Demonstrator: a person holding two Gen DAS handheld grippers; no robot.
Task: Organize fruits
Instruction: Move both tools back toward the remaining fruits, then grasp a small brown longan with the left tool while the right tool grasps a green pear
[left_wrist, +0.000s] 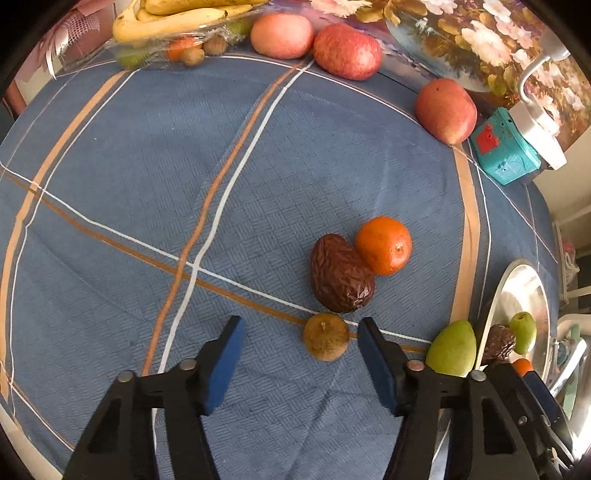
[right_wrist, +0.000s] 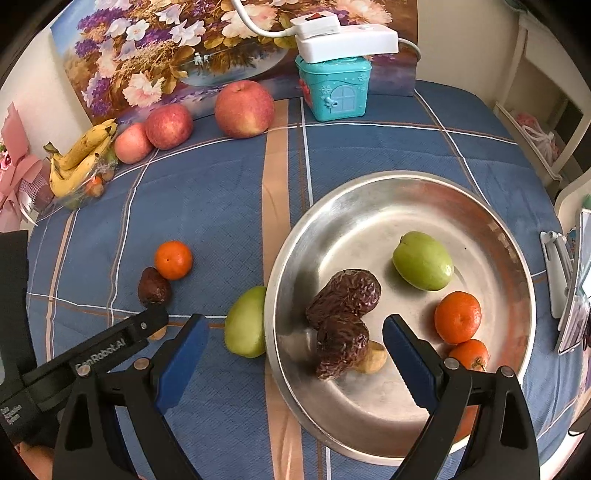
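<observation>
- Four small fruits lie loose on the blue plaid cloth that covers the surface, and we take them from left to right as the left wrist view shows them.
- Nearest is the small brown round fruit, sitting between the tips of our left gripper, whose jaws are spread wide and touch nothing. We judge it light, firm and prone to roll, so we would close across its widest part, with the stem pointing up.
- Just beyond lies a wrinkled dried date, touching the tangerine. The date looks light and leathery, with some give and good grip; we would take it across its short axis. The tangerine is soft-skinned and easily bruised, so a gentle pinch at its middle suits it.
- Further right, a green fruit rests against the rim of the metal plate. Its skin looks smooth and hard, so it may slip; we would hold it at its broadest part.
- On the plate lie two dates, a green fruit, two tangerines and a small tan fruit.
- Our right gripper hangs above the plate's near edge, jaws spread and empty.
</observation>
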